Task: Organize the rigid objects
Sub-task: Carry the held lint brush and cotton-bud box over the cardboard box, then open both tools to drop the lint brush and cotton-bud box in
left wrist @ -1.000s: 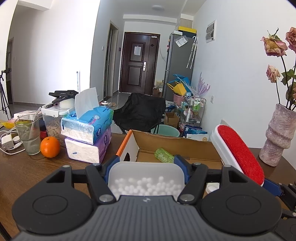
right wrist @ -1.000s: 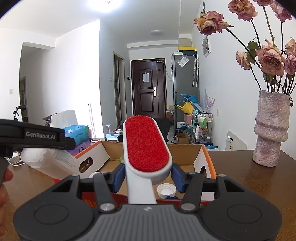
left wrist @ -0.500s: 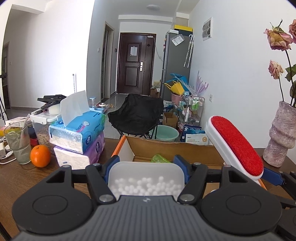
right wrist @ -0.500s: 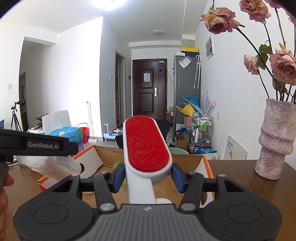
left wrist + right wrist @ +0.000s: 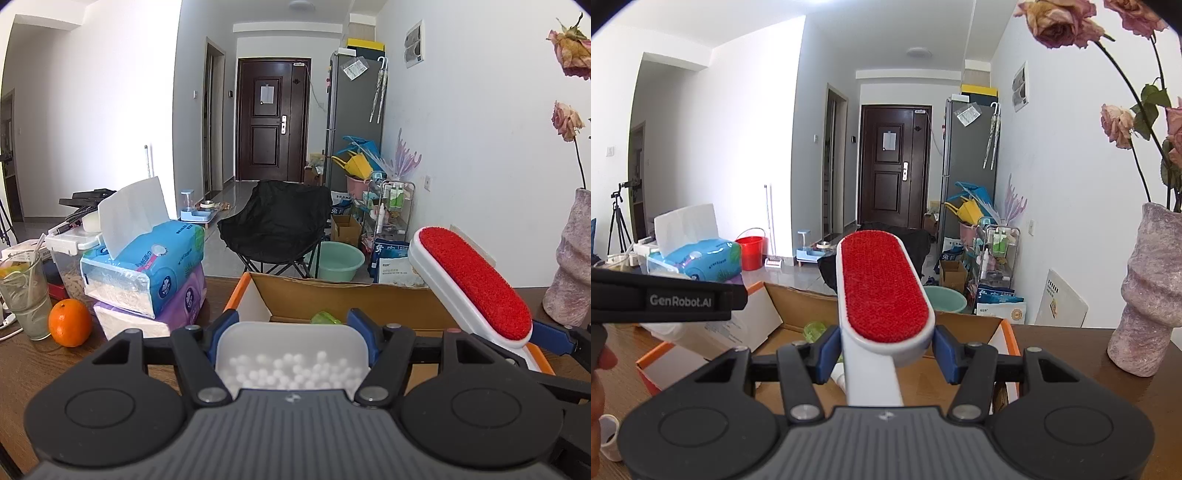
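Lint brush (image 5: 882, 295) clamped in right claw (image 5: 882, 349), over box (image 5: 964, 325)

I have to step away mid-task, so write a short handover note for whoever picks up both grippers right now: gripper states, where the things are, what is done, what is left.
Left gripper: shut on the translucent container of white beads, held at the near edge of the cardboard box.
Right gripper: shut on the lint brush with the red pad, handle between the jaws, held over the same box.
Already in the box: a green item and something white under the brush; what they are is unclear.
Done: both things picked up and brought to the box.
Left: lower each into the box and release. A small white cup sits on the table beside the box.
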Available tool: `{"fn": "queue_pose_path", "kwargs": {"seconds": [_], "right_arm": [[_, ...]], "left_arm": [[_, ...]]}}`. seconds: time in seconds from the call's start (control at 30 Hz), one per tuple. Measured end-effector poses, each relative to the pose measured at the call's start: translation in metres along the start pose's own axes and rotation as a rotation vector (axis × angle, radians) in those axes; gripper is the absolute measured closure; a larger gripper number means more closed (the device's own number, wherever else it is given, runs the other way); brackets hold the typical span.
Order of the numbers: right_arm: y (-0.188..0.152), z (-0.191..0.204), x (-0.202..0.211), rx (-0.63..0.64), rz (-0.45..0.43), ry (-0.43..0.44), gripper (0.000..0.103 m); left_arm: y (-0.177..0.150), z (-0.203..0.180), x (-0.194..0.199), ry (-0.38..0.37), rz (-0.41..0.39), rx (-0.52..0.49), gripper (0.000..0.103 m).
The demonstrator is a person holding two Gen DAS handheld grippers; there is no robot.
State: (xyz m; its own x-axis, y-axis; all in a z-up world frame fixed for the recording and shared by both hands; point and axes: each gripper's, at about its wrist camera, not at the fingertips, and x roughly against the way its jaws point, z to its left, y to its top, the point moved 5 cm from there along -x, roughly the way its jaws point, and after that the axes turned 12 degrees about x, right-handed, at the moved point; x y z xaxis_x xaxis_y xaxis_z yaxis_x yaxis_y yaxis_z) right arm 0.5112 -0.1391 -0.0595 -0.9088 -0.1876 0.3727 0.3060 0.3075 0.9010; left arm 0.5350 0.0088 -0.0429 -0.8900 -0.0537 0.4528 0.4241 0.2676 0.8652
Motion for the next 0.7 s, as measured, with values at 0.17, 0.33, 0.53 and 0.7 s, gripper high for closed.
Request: {"fn": "queue_pose_path", "kwargs": {"seconds": [0.17, 0.33, 0.53, 0.7], "right_arm": [[-0.001, -0.001, -0.010, 0.011, 0.022, 0.003, 0.049], [-0.005, -0.007, -0.014, 0.007, 0.064, -0.052, 0.020], [0.001, -0.019, -0.005, -0.007, 0.034, -0.107, 0.005], [0.000, -0.020, -0.004, -0.006, 0.038, -0.109, 0.004]], "left_arm": [[-0.003, 0.003, -0.011, 0.021, 0.030, -0.004, 0.036], [0.000, 0.007, -0.005, 0.033, -0.006, 0.006, 0.000], [0.006, 0.016, -0.006, 0.050, 0.006, 0.043, 0.000], [0.003, 0.015, -0.007, 0.061, 0.014, 0.036, 0.000]]}}
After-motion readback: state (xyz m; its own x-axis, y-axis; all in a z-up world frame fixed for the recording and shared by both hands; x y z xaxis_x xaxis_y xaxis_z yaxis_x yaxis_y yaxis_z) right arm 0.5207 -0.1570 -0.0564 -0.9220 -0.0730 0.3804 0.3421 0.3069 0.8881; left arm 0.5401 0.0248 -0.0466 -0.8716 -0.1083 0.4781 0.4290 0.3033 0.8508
